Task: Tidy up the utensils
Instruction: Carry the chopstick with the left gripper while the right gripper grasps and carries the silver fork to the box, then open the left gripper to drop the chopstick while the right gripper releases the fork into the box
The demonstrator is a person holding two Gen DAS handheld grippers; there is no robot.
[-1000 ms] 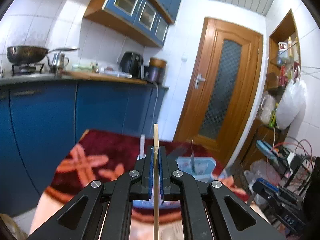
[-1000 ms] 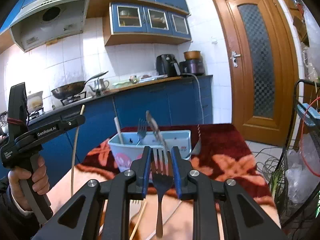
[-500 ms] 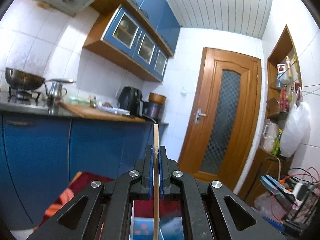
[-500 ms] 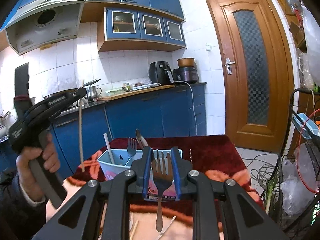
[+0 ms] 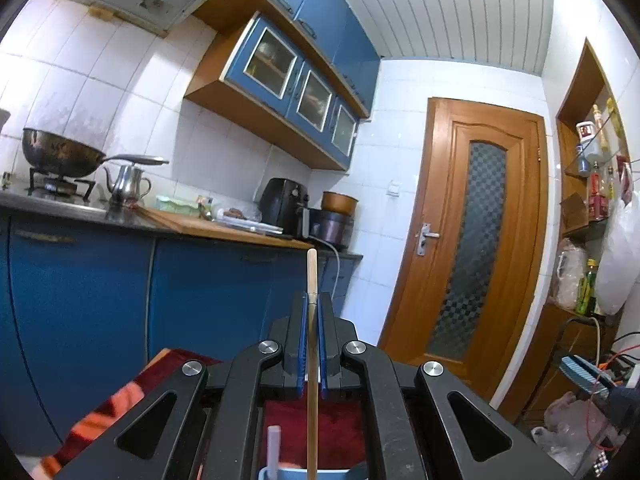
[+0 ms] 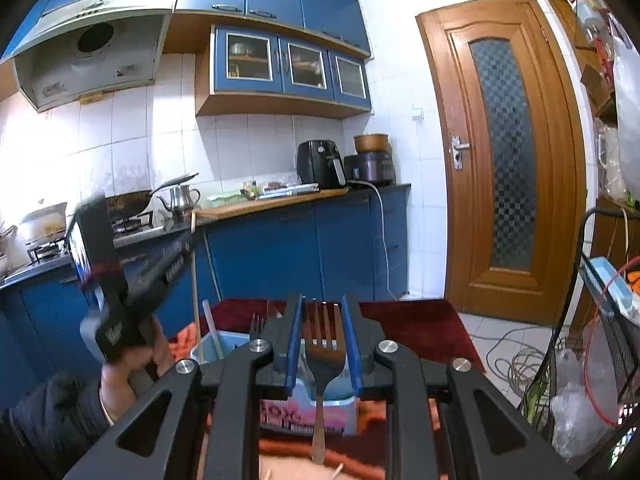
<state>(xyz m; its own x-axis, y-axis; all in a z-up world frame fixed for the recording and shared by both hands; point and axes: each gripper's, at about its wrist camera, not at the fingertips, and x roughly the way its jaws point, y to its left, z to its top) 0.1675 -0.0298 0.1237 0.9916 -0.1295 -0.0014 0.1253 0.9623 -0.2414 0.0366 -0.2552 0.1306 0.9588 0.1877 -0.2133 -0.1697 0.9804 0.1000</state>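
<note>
Left wrist view: chopstick (image 5: 311, 344) upright at centre, clamped between the left gripper (image 5: 311, 308) pads, lower end dropping toward the container rim (image 5: 288, 473) at bottom centre. Straw (image 5: 273, 450) just left of the chopstick, standing in that container. Tablecloth (image 5: 340, 428) beneath and behind. Counter (image 5: 224, 229) across the left half, wok (image 5: 60, 156) at far left, kettle (image 5: 127, 186) right of it. Door (image 5: 476, 240) right of centre.

Right wrist view: fork (image 6: 323, 360) upright at centre between the right gripper (image 6: 323, 322) pads, tines up, in front of the container (image 6: 308, 408). Left gripper at left of frame, chopstick (image 6: 195, 280) hanging down into the container's left part.
</note>
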